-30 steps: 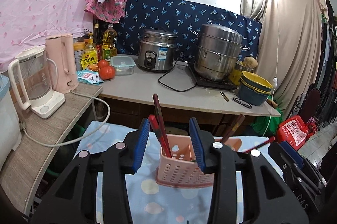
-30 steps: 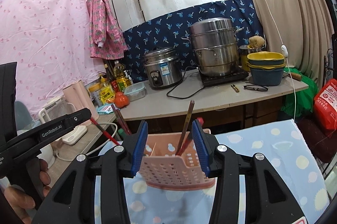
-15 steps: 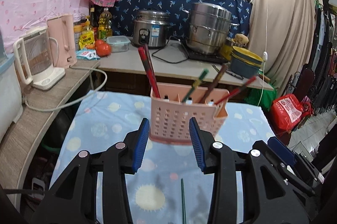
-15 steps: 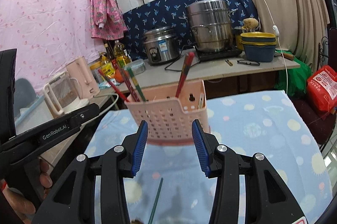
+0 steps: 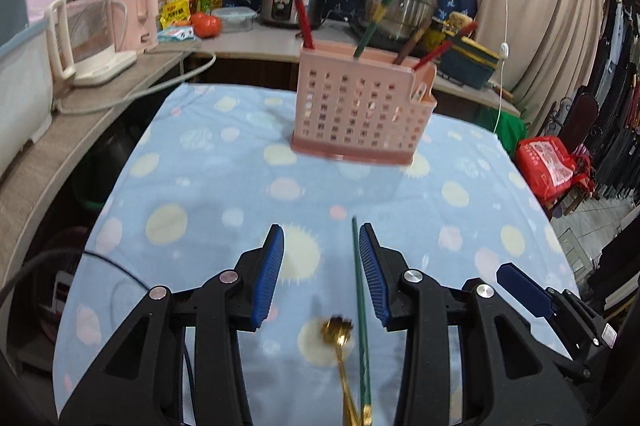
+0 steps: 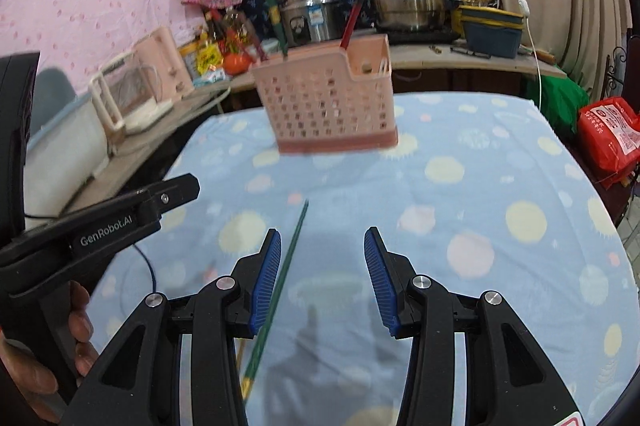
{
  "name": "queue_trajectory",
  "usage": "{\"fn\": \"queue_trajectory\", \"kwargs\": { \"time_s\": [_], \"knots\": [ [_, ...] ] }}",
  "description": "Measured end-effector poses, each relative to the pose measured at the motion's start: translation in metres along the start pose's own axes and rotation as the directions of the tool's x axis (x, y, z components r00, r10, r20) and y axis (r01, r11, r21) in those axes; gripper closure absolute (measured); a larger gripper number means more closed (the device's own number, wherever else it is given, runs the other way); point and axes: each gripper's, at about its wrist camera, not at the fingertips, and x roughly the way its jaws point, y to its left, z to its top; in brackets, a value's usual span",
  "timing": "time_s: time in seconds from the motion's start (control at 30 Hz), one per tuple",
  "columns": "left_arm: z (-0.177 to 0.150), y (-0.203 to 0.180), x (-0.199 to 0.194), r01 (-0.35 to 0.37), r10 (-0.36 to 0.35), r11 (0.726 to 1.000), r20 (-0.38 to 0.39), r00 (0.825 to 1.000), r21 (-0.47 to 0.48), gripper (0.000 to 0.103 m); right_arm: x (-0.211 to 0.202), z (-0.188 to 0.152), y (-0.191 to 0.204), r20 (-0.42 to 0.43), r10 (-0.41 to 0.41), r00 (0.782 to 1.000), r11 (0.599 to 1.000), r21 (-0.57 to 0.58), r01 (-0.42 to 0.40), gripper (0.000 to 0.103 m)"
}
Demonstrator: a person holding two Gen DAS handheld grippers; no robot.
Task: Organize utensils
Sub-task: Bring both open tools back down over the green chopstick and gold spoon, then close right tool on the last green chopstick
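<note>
A pink basket (image 5: 362,105) stands upright toward the far edge of the table, on a blue spotted cloth (image 5: 208,193). Several sticks lean out of its top: a red one (image 5: 301,13) at its left end, a green one (image 5: 376,21) near the middle, and two more toward its right end.

Nearer the front edge, a green chopstick (image 5: 360,306) lies flat on the cloth, pointing toward the basket. A gold spoon (image 5: 340,338) lies just beside it on its left, bowl toward the basket.

The left gripper (image 5: 322,274) hangs over this pair with its jaws wide apart and nothing between them; the chopstick runs just inside its right finger. The right gripper (image 6: 320,278) is also spread wide and holds nothing, and the chopstick (image 6: 280,282) passes by its left finger.
</note>
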Motion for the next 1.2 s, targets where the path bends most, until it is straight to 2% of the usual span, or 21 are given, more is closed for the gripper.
{"fn": "queue_trajectory", "kwargs": {
  "time_s": [0.23,0.47,0.8,1.03,1.2],
  "knots": [
    [-0.05,0.016,0.002,-0.03,0.028,0.999,-0.088,0.996,-0.017,0.066,0.005,-0.048,0.018,-0.107,0.007,0.994,0.999,-0.051,-0.012,0.06],
    [-0.092,0.024,0.001,-0.043,0.043,0.999,-0.159,0.986,-0.001,0.066,0.009,-0.074,0.031,-0.173,0.006,0.985,0.997,-0.073,-0.019,0.06],
    [-0.108,0.036,-0.004,-0.056,0.052,0.998,-0.188,0.981,-0.016,0.066,0.018,-0.082,0.045,-0.218,0.01,0.976,0.995,-0.093,-0.031,0.061],
    [-0.112,0.033,-0.002,-0.047,0.043,0.999,-0.202,0.978,-0.013,0.066,0.021,-0.088,0.046,-0.229,-0.014,0.973,0.993,-0.119,-0.014,0.07],
    [-0.113,0.023,-0.004,-0.017,0.017,1.0,-0.201,0.979,0.004,0.066,0.018,-0.089,0.037,-0.224,-0.032,0.974,0.992,-0.124,0.004,0.088]
  ]
}}
